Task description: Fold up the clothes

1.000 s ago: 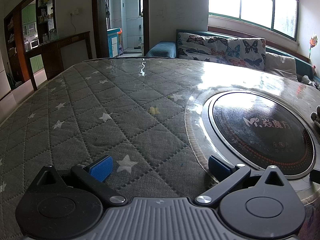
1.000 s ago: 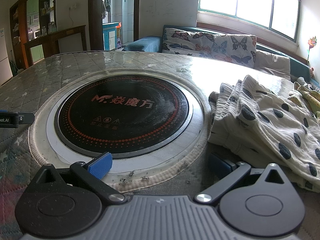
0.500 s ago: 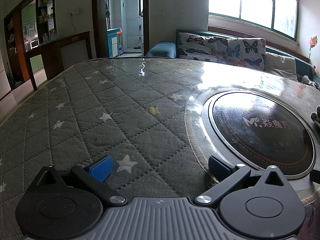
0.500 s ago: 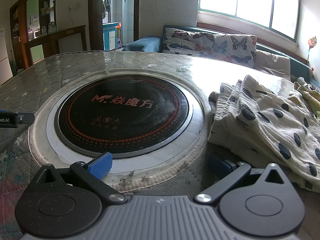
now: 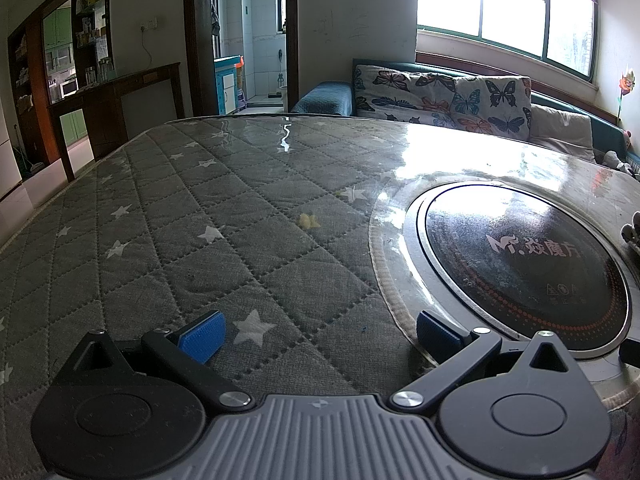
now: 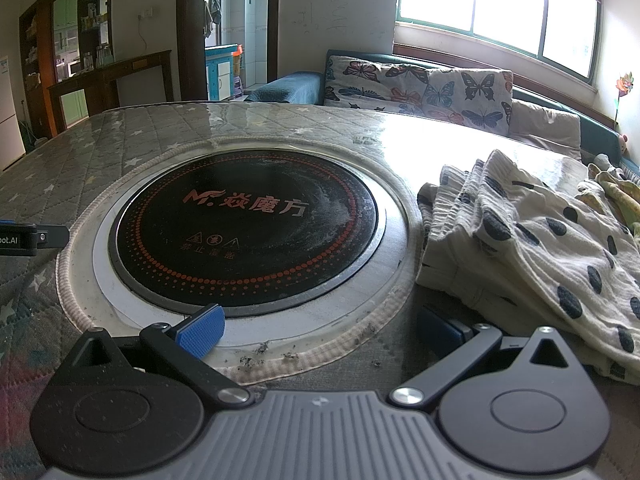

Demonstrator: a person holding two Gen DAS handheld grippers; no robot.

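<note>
A crumpled cream garment with dark polka dots lies on the table at the right in the right wrist view; a sliver of it shows at the right edge of the left wrist view. My right gripper is open and empty, low over the table's near edge, left of the garment. My left gripper is open and empty over the grey star-quilted table cover. Part of the left gripper shows at the left edge of the right wrist view.
A round black induction cooktop is set into the table's middle, also in the left wrist view. A yellow-green cloth lies behind the garment. A sofa with butterfly cushions stands beyond the table.
</note>
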